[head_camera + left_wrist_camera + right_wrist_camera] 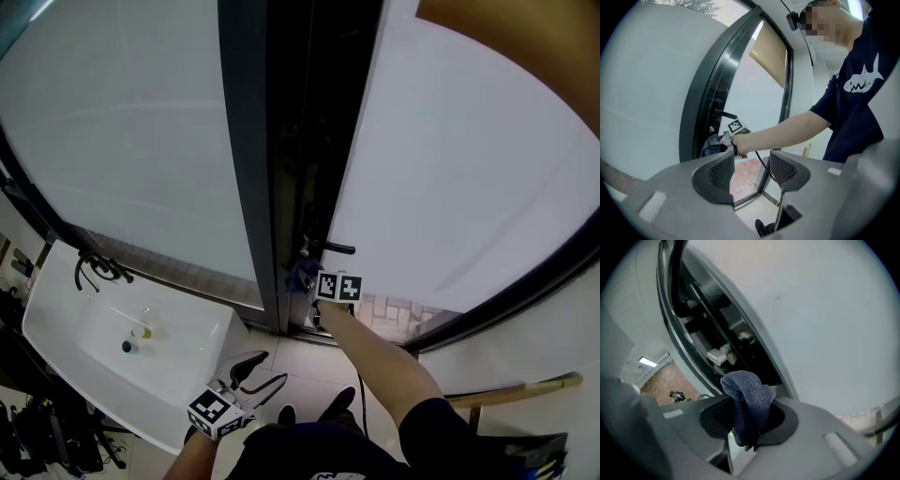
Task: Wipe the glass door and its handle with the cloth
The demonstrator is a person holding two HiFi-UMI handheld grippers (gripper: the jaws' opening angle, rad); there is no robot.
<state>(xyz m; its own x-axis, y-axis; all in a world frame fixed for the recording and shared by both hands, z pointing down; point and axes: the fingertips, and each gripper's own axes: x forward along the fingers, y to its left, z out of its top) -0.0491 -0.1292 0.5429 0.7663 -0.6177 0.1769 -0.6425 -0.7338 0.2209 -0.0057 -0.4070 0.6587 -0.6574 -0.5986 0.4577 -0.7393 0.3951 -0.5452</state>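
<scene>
The frosted glass door (469, 169) stands ajar beside a dark frame post (251, 187). Its black lever handle (334, 247) sticks out from the door edge. My right gripper (309, 281) is just below that handle, shut on a blue cloth (300, 274). In the right gripper view the cloth (750, 390) bunches up between the jaws of the right gripper (747, 417), close to the door edge and its white latch part (719, 354). My left gripper (251, 371) hangs low near my body, open and holding nothing. The left gripper view shows that left gripper (750, 169) facing the cloth (710, 143) and the handle (724, 114).
A white sink (52, 314) with a black tap (97, 268) sits at the lower left. A fixed frosted pane (131, 141) fills the left side. A wooden bar (511, 386) lies at the lower right. Tiled floor shows below the door.
</scene>
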